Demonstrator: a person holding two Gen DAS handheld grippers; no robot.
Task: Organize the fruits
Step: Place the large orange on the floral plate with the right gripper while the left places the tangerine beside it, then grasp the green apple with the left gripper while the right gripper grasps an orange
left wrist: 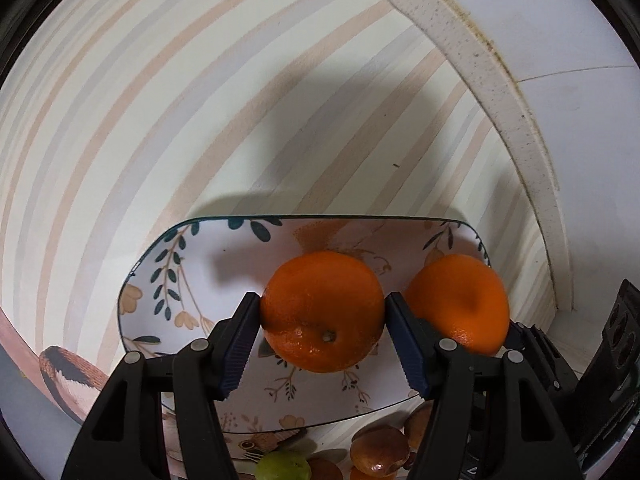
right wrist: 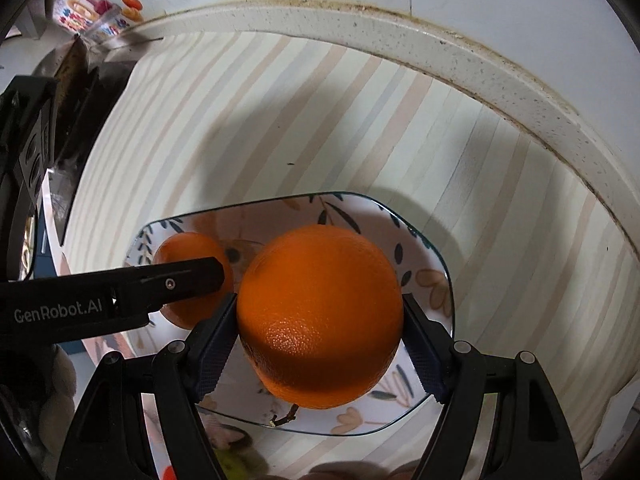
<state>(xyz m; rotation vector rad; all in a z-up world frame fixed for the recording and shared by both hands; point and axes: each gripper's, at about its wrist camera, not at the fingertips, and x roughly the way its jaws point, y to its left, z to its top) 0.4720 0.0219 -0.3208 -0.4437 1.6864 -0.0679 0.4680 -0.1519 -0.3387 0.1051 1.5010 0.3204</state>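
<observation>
**Two oranges gripped over the plate**

The left gripper (left wrist: 322, 336) is clamped on an orange (left wrist: 322, 312), both pads pressed to its sides; its stem end faces the camera and slightly down, so its axis runs roughly along the fingers. The right gripper (right wrist: 320, 342) is clamped on a second orange (right wrist: 320, 316), above the plate's (right wrist: 434, 292) right half. Whether either fruit touches the plate cannot be told.

Only the left view shows the second orange's dimpled end (left wrist: 458, 304) turned toward the left camera, near the plate's right edge, and small brown fruits (left wrist: 380, 450) and a green one (left wrist: 284, 466) lying past the plate's near edge on the striped mat (left wrist: 160, 120). Only the right view shows the left gripper's arm (right wrist: 120, 300) from the side and the counter's speckled back rim (right wrist: 360, 24) meeting the wall.
</observation>
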